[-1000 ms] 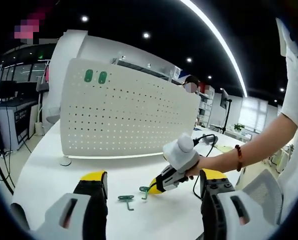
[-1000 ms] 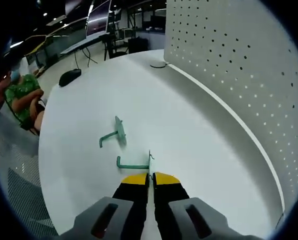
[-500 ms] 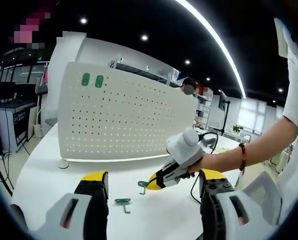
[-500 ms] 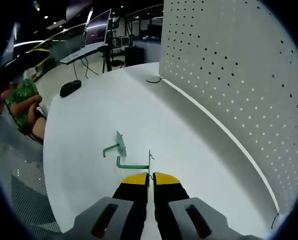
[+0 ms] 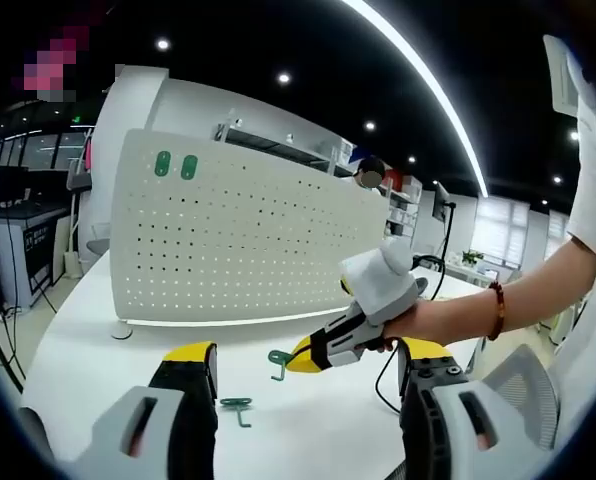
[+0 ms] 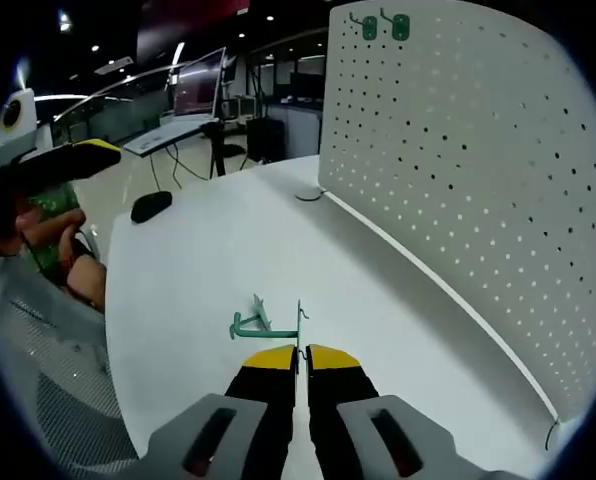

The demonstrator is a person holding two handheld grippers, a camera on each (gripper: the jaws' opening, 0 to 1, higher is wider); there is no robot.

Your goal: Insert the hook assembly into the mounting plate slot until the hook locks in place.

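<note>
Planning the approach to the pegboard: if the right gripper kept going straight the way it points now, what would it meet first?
Judging from the right gripper view, the right gripper, shut on a green hook, points along the white table beside the pegboard. The way looks free to the table's far edge; depth is unclear.

A white table (image 6: 208,250) is seen with a black computer mouse (image 6: 152,205) lying near its far edge. A black cable (image 5: 390,370) is draped over the table top in the left gripper view. Beyond the table, desks with monitors (image 6: 200,95) are lined up in an open office. A long ceiling light strip (image 5: 423,85) and small round spot lamps (image 5: 163,44) are set into the dark ceiling. A mesh-backed chair (image 6: 48,390) is placed at the table's near side.
</note>
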